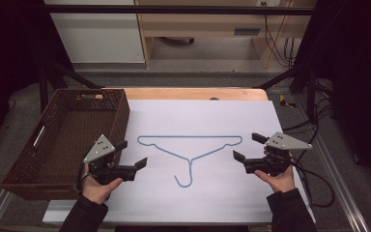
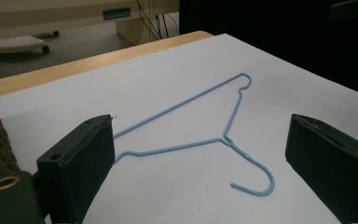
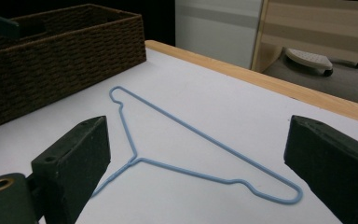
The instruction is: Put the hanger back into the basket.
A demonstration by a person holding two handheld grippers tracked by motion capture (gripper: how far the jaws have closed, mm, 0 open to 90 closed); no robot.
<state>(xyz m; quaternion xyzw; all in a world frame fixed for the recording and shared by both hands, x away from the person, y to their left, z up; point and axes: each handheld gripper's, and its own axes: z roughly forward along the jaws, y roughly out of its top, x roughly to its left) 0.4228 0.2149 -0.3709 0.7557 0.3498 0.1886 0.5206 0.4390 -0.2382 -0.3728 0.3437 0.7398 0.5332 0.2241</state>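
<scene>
High view: a blue wire hanger (image 1: pixel 191 153) lies flat on the white sheet (image 1: pixel 203 116) between the left gripper (image 1: pixel 131 153) and right gripper (image 1: pixel 245 146), both spread wide and seemingly not touching it, a wicker basket (image 1: pixel 58 140) alongside.

The white sheet (image 1: pixel 207 121) on the table (image 1: pixel 188 93) was evenly and brightly lit from above, with faint shadows and no glare. The sides of the high view sank into near black. The picture was soft and grainy. In both gripper views the near fingers (image 2: pixel 79 158) were dark and slightly blurred
</scene>
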